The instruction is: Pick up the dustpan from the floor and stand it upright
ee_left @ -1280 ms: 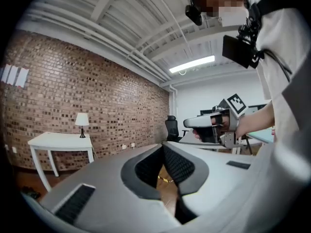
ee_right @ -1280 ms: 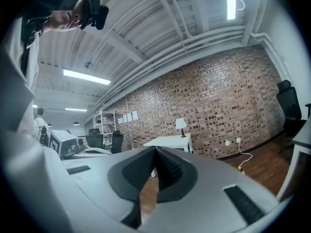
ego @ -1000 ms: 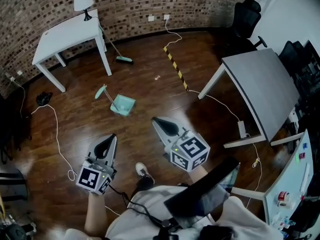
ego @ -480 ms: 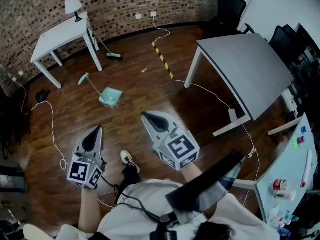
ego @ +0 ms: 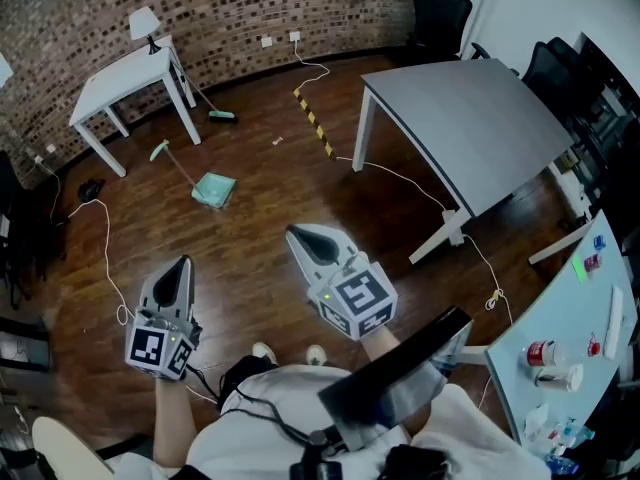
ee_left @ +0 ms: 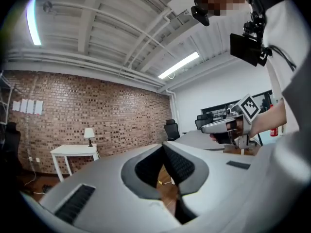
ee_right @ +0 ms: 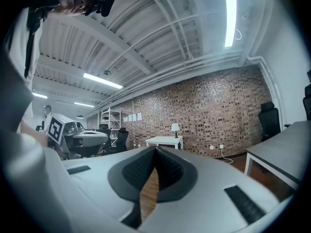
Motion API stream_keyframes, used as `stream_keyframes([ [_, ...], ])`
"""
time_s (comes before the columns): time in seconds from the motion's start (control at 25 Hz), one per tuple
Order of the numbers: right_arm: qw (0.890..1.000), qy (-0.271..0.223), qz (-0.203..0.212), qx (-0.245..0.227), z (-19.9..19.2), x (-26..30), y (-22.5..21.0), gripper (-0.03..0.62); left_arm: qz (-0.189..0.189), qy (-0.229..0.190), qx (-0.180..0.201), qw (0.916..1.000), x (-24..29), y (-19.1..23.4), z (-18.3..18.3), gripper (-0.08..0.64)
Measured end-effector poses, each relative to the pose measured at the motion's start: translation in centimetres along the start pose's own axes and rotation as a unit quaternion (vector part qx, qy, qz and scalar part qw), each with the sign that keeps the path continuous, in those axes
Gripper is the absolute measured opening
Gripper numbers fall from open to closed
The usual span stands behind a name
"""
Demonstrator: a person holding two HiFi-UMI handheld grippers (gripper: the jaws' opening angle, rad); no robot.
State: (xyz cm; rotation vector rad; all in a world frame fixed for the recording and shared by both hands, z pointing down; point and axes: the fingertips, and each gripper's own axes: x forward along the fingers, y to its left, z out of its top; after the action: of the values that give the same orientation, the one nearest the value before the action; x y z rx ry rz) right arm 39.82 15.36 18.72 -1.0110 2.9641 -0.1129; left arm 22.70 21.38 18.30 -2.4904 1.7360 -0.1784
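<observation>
**Grippers closed, dustpan on floor**

The fingers of the left gripper (ee_left: 163,147) and of the right gripper (ee_right: 155,150) are pressed together and hold nothing. The teal dustpan (ego: 214,189) lies flat on the wooden floor (ego: 280,193), well apart from both grippers.

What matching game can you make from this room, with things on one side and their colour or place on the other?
Things:
1 dustpan
2 lamp
3 tape line
4 office chair

Matches:
A on the white table
B black, by the far wall
C teal, with a long handle
D yellow and black

Pairs: 1-C, 2-A, 3-D, 4-B
</observation>
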Motion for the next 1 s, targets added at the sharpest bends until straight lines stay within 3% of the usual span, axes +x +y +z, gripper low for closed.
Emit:
stream_keyframes([
  [0.24,0.997,-0.063,0.041,0.0,3.7,-0.8,4.0,-0.021,-0.003,-0.011,0.013,0.9999,-2.0,-0.9,1.6,0.008],
  [0.4,0.996,-0.066,0.048,-0.021,5.0,-0.4,5.8,-0.022,0.007,-0.026,0.031,0.9991,-2.9,-0.3,3.3,0.008],
  [0.56,0.994,-0.095,0.06,-0.008,6.4,0.7,7.8,-0.023,0.008,-0.032,0.033,0.9989,-3.9,0.9,3.9,0.008],
  [1.0,0.996,-0.065,0.045,-0.029,5.9,3.0,9.7,-0.021,-0.005,-0.034,0.049,0.9982,-5.1,3.3,3.7,0.008],
])
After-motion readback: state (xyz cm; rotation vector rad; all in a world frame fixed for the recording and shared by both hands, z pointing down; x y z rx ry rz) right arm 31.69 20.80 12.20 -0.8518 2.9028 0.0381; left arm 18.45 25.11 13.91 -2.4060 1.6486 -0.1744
